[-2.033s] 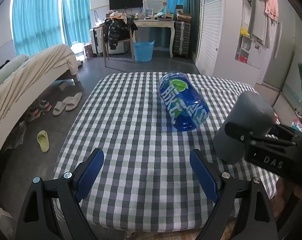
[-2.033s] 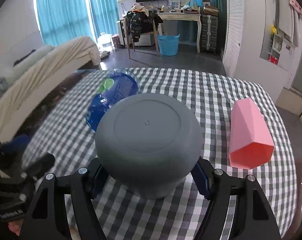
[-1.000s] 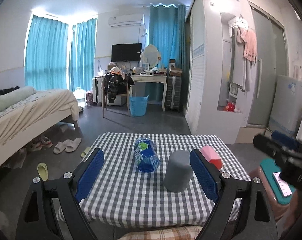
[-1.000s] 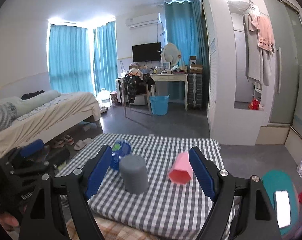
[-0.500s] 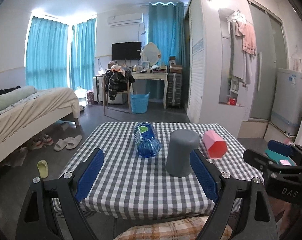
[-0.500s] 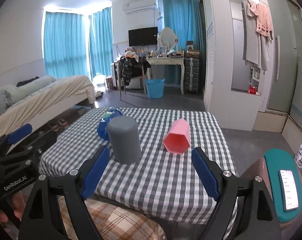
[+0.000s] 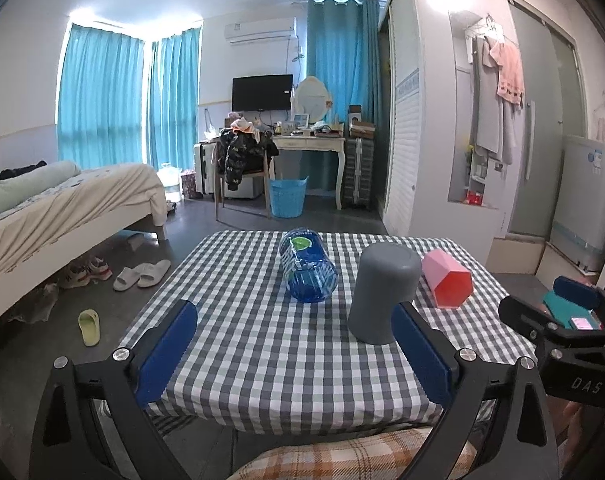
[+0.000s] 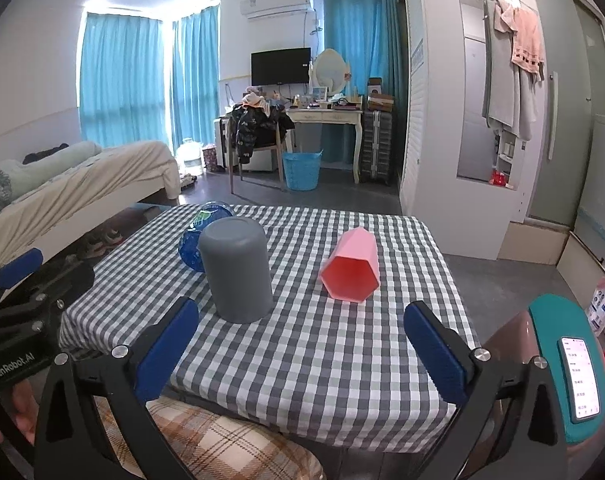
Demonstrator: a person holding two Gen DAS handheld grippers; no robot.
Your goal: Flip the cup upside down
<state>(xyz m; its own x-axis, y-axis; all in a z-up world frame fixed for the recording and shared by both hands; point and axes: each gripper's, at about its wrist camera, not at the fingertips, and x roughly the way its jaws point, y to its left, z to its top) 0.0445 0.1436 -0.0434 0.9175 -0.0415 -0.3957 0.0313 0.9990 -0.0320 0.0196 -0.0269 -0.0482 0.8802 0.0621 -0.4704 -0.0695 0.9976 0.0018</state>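
A grey cup (image 7: 382,296) stands upside down, base up, on the checked table (image 7: 262,344); it also shows in the right wrist view (image 8: 236,270). A blue transparent cup (image 7: 306,268) lies on its side behind it, partly hidden in the right wrist view (image 8: 190,246). A pink hexagonal cup (image 7: 446,280) lies on its side to the right, mouth toward me (image 8: 352,268). My left gripper (image 7: 294,352) is open and empty, back from the table's near edge. My right gripper (image 8: 302,350) is open and empty, also back from the near edge.
A teal stand with a phone (image 8: 578,372) is at the right. A plaid cushion (image 8: 206,436) lies under the near table edge. A bed (image 7: 62,208) is to the left, slippers (image 7: 142,274) on the floor, a desk and chair far back.
The right gripper let go of the grey cup, which now stands upside down on the table. Both grippers pulled back from the table, then came slightly lower and nearer.
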